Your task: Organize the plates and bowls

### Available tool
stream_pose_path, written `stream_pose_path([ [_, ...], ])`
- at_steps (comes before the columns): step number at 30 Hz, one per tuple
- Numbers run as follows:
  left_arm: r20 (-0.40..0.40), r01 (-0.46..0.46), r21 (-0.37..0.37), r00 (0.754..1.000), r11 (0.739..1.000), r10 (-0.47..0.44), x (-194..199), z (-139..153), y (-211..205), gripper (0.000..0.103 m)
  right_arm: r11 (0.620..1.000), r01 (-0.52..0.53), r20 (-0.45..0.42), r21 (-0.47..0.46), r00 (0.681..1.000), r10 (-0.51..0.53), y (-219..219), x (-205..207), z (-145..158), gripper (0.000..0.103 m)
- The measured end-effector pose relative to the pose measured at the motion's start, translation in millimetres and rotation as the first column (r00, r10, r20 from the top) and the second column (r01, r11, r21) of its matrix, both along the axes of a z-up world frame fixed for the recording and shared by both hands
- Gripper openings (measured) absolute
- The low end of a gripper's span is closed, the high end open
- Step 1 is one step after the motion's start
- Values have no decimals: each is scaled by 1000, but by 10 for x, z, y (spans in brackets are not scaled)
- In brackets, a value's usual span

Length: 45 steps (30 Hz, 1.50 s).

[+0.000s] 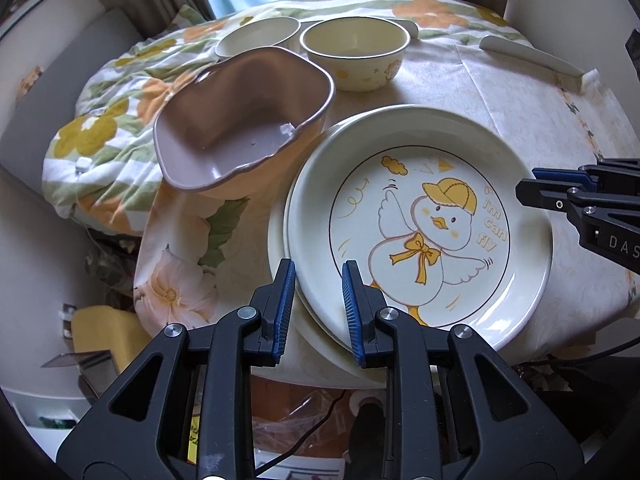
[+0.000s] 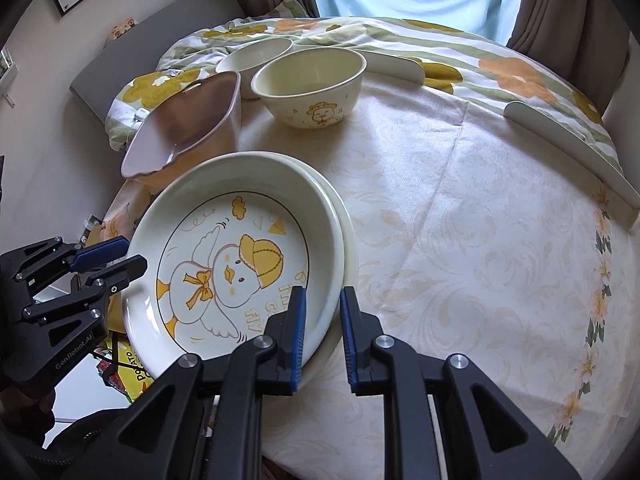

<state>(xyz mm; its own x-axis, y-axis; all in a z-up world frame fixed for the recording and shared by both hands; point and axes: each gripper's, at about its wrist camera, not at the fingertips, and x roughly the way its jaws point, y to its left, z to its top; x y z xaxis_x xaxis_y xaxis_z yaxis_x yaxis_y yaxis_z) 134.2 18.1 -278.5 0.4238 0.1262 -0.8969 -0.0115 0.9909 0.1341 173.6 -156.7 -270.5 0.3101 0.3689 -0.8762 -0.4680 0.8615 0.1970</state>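
Cream duck plate (image 1: 420, 216) pinched at opposite rims by left gripper (image 1: 318, 280) and right gripper (image 2: 323, 304), snack packet (image 2: 138, 372) only in right view.

So I'm looking at a cream plate (image 1: 420, 236) that's showing off a white duck in a yellow cap and yellow bow, with yellow lettering beside it. A mauve bowl (image 1: 244, 120) is sitting near it, plus a pale yellow bowl (image 2: 310, 86) wearing a little yellow cartoon print. The tablecloth (image 2: 480, 240) is going cream with faint swirls, and the quilt (image 1: 104, 136) is rocking orange and mustard flowers on green stripes
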Motion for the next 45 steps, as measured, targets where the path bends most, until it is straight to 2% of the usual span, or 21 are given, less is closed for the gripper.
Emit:
stream_pose_path([
  [7,-50,-35,2,998,999,35,73,-29,6,24,998,21,-36,60,999,-19,-81,24,25,16],
  [11,-51,-69,-90,997,994,65,103,53,70,31,993,40,-57,113,998,-33,-182,52,82,17],
  [12,-39,-76,-107,997,991,72,104,118,81,33,991,42,-62,125,997,-34,-206,65,105,19],
  [13,-28,-83,-110,996,990,80,102,171,90,34,989,43,-70,141,997,-34,-232,83,138,28],
  [14,-10,-96,-110,995,989,95,105,258,108,38,985,42,-76,167,997,-30,-263,108,194,42],
  [16,33,-126,-118,991,985,131,100,432,166,60,975,25,-72,222,997,-9,-303,179,334,60],
  [17,74,-155,-118,984,981,164,92,564,227,85,969,13,-65,245,998,3,-308,232,425,65],
  [18,108,-184,-111,975,977,196,82,661,280,103,966,0,-58,260,998,15,-299,279,495,67],
  [20,168,-238,-99,953,966,252,71,833,409,103,953,-50,-38,299,997,64,-225,407,650,92],
  [21,171,-255,-107,947,961,271,93,881,490,103,946,-77,-32,315,995,92,-170,466,701,96],
  [23,161,-301,-131,934,945,320,150,913,675,103,938,-131,-27,321,989,147,-17,579,770,97],
  [25,135,-339,-161,923,927,361,215,899,861,103,950,-176,-36,257,981,192,204,677,804,97],
  [29,98,-366,-237,913,900,397,327,777,1205,103,958,-180,-7,224,983,186,565,829,793,97],
  [36,-29,-418,-363,898,833,438,656,272,1614,102,964,-132,-182,230,967,176,1092,1258,325,97],
  [37,-47,-425,-367,897,828,439,709,196,1633,101,966,-131,-197,222,965,176,1160,1302,255,96],
  [39,-85,-429,-383,898,818,432,796,28,1684,94,965,-131,-246,229,951,187,1287,1359,90,87],
  [40,-95,-427,-388,900,817,426,829,-30,1693,92,964,-132,-265,231,945,193,1340,1370,11,77],
  [41,-107,-423,-390,903,818,416,866,-93,1696,87,967,-133,-272,216,943,191,1382,1374,-46,68],
  [43,-130,-412,-388,910,824,393,949,-208,1690,77,971,-140,-273,194,943,191,1444,1377,-122,59],
  [45,-143,-401,-396,916,826,376,1015,-281,1696,62,973,-135,-276,189,943,185,1465,1401,-158,56],
])
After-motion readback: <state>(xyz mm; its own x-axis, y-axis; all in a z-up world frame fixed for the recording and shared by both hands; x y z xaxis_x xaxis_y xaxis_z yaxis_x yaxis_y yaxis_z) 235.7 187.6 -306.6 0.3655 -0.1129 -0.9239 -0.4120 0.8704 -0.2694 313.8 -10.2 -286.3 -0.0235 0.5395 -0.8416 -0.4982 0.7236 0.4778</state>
